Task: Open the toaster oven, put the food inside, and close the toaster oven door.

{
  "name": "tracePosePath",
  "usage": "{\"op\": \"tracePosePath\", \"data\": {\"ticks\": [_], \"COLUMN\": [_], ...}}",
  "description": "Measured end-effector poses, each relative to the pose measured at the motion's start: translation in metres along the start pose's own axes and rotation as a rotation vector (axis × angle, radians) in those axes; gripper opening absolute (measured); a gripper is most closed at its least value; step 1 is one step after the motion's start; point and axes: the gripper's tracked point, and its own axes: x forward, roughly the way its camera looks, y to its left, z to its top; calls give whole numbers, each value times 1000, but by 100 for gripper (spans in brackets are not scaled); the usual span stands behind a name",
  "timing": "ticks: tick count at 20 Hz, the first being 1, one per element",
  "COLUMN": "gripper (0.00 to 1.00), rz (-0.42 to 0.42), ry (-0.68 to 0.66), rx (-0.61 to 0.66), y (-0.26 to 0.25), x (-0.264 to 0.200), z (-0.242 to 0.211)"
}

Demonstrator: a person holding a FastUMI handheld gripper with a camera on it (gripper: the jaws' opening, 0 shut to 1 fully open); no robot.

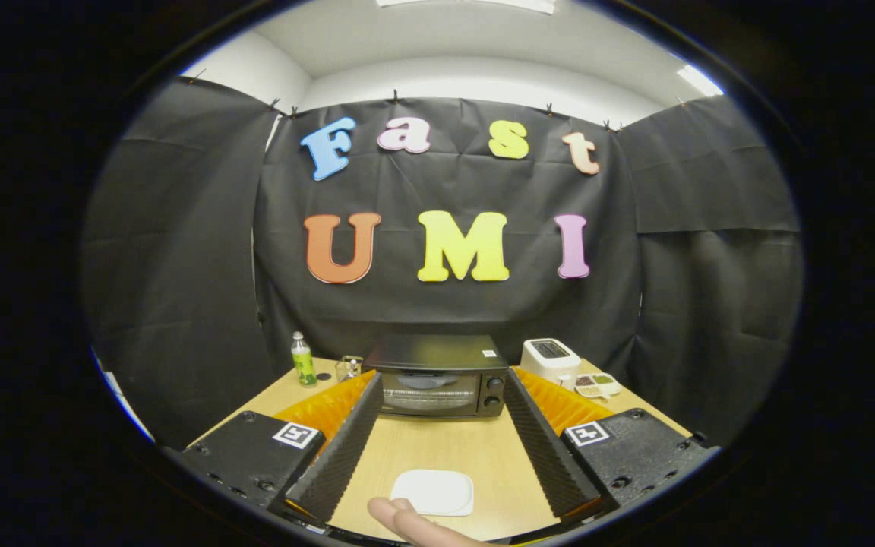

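A black toaster oven [437,378] stands at the back of the wooden table [445,452] with its glass door closed and two knobs on its right side. My gripper [437,384] is open, its fingers spread wide with nothing between them, the tips reaching toward the oven's two front corners. On the table between the fingers, close to me, lies a flat white plate or pad [434,491]; whether food lies on it I cannot tell. A person's fingertip [407,523] touches the table just before it.
A green bottle [303,360] and a small clear jar [348,368] stand left of the oven. To its right are a white toaster [551,358] and a small dish with dark and green bits [597,384]. Black cloth walls close in the table.
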Motion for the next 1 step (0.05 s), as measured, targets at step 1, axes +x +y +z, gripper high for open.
{"op": "tracePosePath", "data": {"ticks": [1], "gripper": [100], "rz": [-1], "ry": [-3], "rx": [-2], "y": [0], "x": [0], "z": [1]}}
